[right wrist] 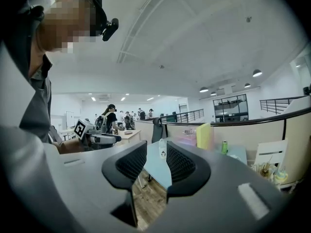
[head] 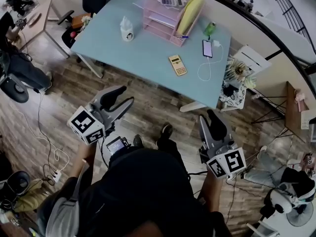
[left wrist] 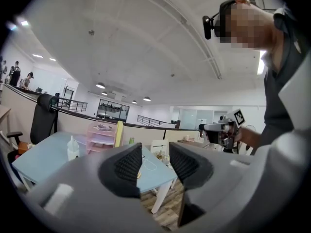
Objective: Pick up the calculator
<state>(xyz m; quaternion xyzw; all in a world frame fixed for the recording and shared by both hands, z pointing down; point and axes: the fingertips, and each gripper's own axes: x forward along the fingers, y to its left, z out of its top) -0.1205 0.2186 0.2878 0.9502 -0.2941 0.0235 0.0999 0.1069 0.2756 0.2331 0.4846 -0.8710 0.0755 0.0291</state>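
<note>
Brown wood floor (head: 148,113) runs under a light blue tabletop (head: 148,53) that stands in a big office room. On the tabletop lies the yellow calculator (head: 177,65). It is flat, close to the near edge and toward the right end. Just beside it, nearer the right edge, a white cable (head: 206,69) curls up to a phone (head: 207,48). Along the far edge sits a pink tray rack (head: 162,19) with a yellow folder (head: 190,13) leaning on it, and a green can (head: 210,29) stands near the far right corner. A white bottle (head: 127,29) stands alone toward the left end. A person stands on the floor in front of the near edge, well apart from the tabletop, and holds one tool in each hand. The left tool (head: 123,97) is held up in the air and points toward the tabletop. Its two jaws are a little apart and nothing is between them. The right tool (head: 210,116) is in the air too, below the right end of the tabletop in the head view. Its jaws have only a thin gap and hold nothing. Neither tool touches the calculator.
</note>
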